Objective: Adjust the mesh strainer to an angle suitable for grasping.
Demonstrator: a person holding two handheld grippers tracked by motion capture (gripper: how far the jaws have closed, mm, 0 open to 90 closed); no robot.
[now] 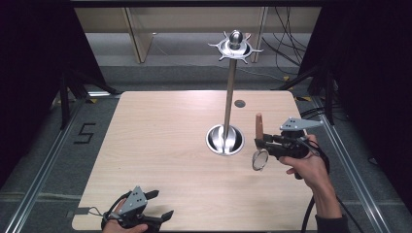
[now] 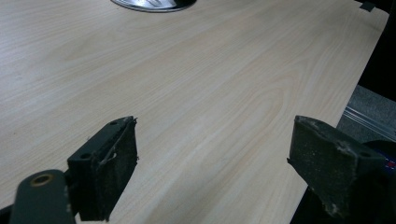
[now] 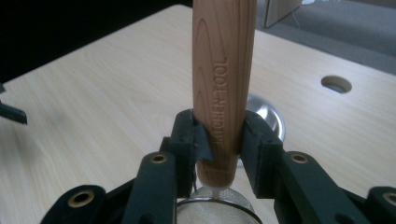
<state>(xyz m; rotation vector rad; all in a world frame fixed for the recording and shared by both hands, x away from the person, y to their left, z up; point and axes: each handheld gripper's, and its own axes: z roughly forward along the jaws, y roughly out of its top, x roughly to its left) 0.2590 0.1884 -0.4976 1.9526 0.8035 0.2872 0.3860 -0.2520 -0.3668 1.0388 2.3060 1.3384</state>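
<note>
The pale wooden surface (image 1: 160, 145) is evenly and softly lit from above, and only faint shadows are cast on it. The surroundings at left and right are left almost black. Small bright glints are seen on the metal stand (image 1: 230, 97) and its round base (image 1: 225, 140). In both gripper views, the near jaws are rendered dark and slightly soft, with mild grain throughout.

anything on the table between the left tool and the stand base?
Nothing: bare wood between the open left tool and the stand base, clear in the high view. The strainer sits in the right tool.
</note>
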